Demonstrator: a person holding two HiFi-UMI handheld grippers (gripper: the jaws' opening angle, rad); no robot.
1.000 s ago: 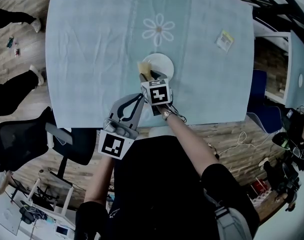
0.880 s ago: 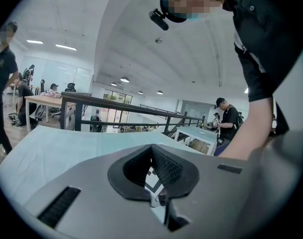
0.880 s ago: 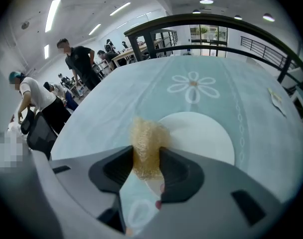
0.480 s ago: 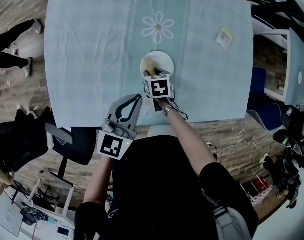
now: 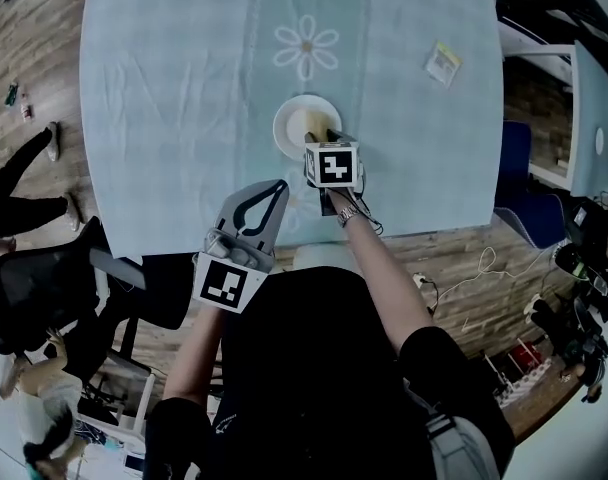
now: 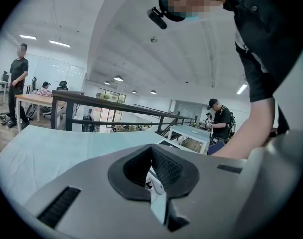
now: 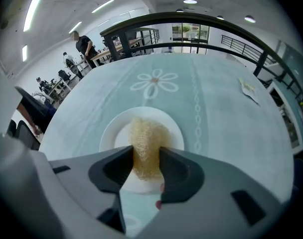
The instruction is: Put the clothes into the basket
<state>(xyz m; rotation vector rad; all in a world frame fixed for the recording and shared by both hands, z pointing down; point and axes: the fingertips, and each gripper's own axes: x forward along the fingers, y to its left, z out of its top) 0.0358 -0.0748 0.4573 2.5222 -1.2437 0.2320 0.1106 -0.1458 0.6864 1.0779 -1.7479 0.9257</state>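
The right tongs (image 7: 145,159) grip a tan, fuzzy cloth wad (image 7: 145,136) over the round white dish (image 7: 107,133) on the pale blue worktop (image 5: 174,88). At the dish's 7 o'clock, the left tongs (image 6: 150,169) are closed and empty.

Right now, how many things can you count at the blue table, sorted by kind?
white plate: 1
yellow fuzzy cloth, pinched in the right claw: 1
small packet: 1
claws, counting the shut and empty left claw too: 2
Total: 5
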